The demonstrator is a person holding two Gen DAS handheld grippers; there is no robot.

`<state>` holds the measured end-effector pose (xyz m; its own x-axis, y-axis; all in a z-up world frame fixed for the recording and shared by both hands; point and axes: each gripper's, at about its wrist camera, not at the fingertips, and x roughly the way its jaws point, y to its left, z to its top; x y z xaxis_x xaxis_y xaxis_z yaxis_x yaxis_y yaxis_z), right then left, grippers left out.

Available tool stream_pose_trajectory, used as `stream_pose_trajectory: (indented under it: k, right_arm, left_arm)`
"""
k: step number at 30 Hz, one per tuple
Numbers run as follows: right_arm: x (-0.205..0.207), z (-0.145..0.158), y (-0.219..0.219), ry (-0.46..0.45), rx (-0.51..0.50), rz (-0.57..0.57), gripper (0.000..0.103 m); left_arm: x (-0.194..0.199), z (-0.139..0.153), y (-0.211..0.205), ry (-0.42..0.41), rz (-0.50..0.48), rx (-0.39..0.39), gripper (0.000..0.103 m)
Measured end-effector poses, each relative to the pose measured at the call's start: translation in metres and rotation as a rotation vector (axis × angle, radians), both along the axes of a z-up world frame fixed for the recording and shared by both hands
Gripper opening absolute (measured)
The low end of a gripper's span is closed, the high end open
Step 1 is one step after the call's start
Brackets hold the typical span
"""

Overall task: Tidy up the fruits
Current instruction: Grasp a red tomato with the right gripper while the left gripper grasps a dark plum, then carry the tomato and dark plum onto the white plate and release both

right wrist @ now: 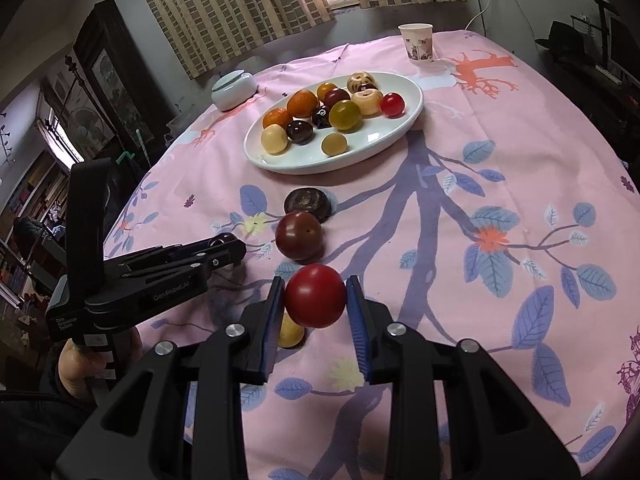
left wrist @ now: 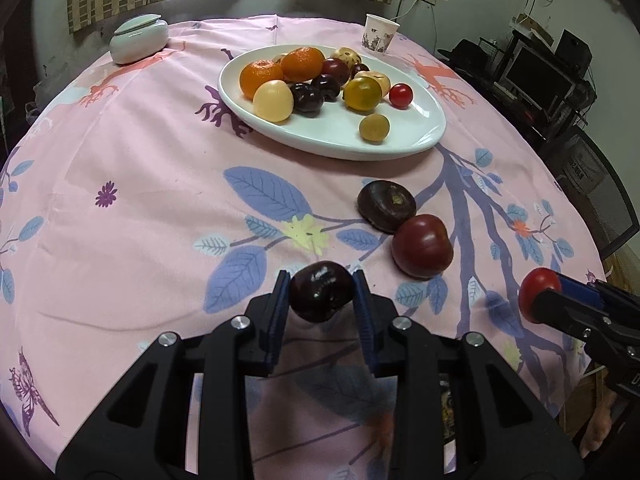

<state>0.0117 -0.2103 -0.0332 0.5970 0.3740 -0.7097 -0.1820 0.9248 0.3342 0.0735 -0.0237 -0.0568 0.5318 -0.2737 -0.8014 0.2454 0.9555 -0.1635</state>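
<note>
My left gripper (left wrist: pixel 321 294) is shut on a dark cherry (left wrist: pixel 321 297) and holds it above the cloth. My right gripper (right wrist: pixel 314 295) is shut on a red tomato (right wrist: pixel 315 295), which also shows at the right of the left wrist view (left wrist: pixel 538 292). A white oval plate (left wrist: pixel 404 136) holds several fruits: oranges, dark cherries, yellow fruits and a small red tomato (left wrist: pixel 401 95). On the cloth lie a dark chestnut (left wrist: pixel 386 206), a dark red tomato (left wrist: pixel 422 246) and a small yellow fruit (right wrist: pixel 291 334) under my right gripper.
The table has a pink floral cloth (left wrist: pixel 140 200). A paper cup (left wrist: pixel 379 34) stands at the far right and a pale lidded jar (left wrist: pixel 138 38) at the far left. A chair and shelves with equipment stand right of the table.
</note>
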Motion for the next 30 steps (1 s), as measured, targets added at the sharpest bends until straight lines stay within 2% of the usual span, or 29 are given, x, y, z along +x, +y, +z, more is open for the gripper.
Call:
stream_pose_trajectory:
  k: [9,19,23,26,30]
  right_arm:
    - [0.003,-0.001,0.009,0.007,-0.011,0.019,0.032]
    - [0.015,0.005,0.005,0.000,-0.015,0.032,0.032]
    - [0.032,0.015,0.001,-0.016,-0.025,0.048,0.032]
    - [0.055,0.024,-0.001,-0.023,-0.051,0.061,0.032]
    - [0.099,0.034,-0.002,-0.033,-0.104,0.067,0.032]
  left_arm:
    - [-0.018,0.020,0.009,-0.035,-0.015,-0.026,0.032]
    - [-0.010,0.037,0.012,-0.053,-0.024,-0.009,0.032]
    - [0.012,0.050,0.009,-0.060,-0.042,-0.005,0.032]
    - [0.044,0.059,0.004,-0.047,-0.055,-0.011,0.032]
    - [0.094,0.064,-0.016,-0.046,-0.051,0.030,0.032]
